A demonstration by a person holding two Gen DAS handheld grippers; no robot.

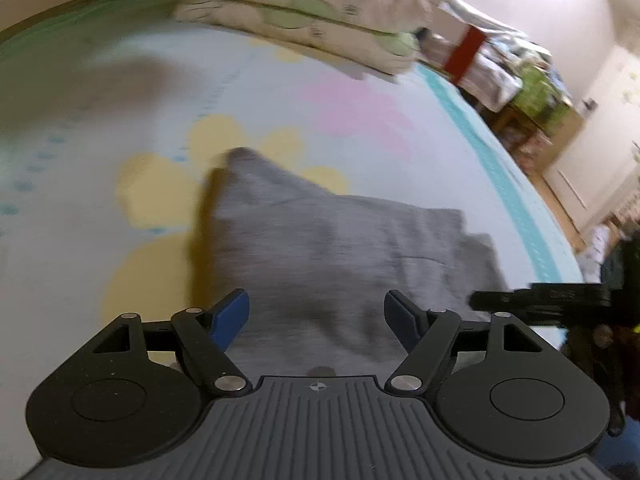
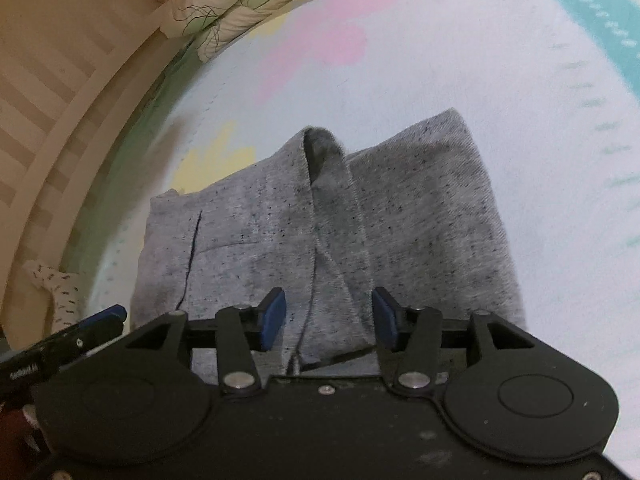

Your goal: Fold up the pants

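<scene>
- One pair of grey knit pants [image 2: 320, 220] lies folded in a compact bundle on a pastel bed sheet [image 2: 500, 60], directly ahead of and below both grippers.
- Right gripper [image 2: 329, 318]: jaws spread, with a raised ridge of the grey fabric running between the blue pads [image 2: 274, 316]; the pads stand clear of the cloth on both sides, so nothing is pinched.
- Left gripper [image 1: 316, 316]: jaws spread wide over the near part of the bundle, with the cloth beneath and between them, not clamped.
- Long axis, right wrist view: the bundle runs away from the gripper, and its central ridge ends at the far side in an open, tube-like cuff or hem that points away.
- Left wrist view: the same bundle tapers to a raised point at the far left, with stacked folded edges stepping out to the right.
- Right wrist view only: a dark stitched line on the left panel, a thin dark cord near the jaws, a slatted wooden bed frame [image 2: 60, 80] far left, and the tip of the other gripper at lower left.
- Left wrist view only: stacked leaf-print pillows [image 1: 312, 8] far ahead, cluttered furniture off the bed's right edge, and the other gripper entering from the right; this view is motion-blurred.
</scene>
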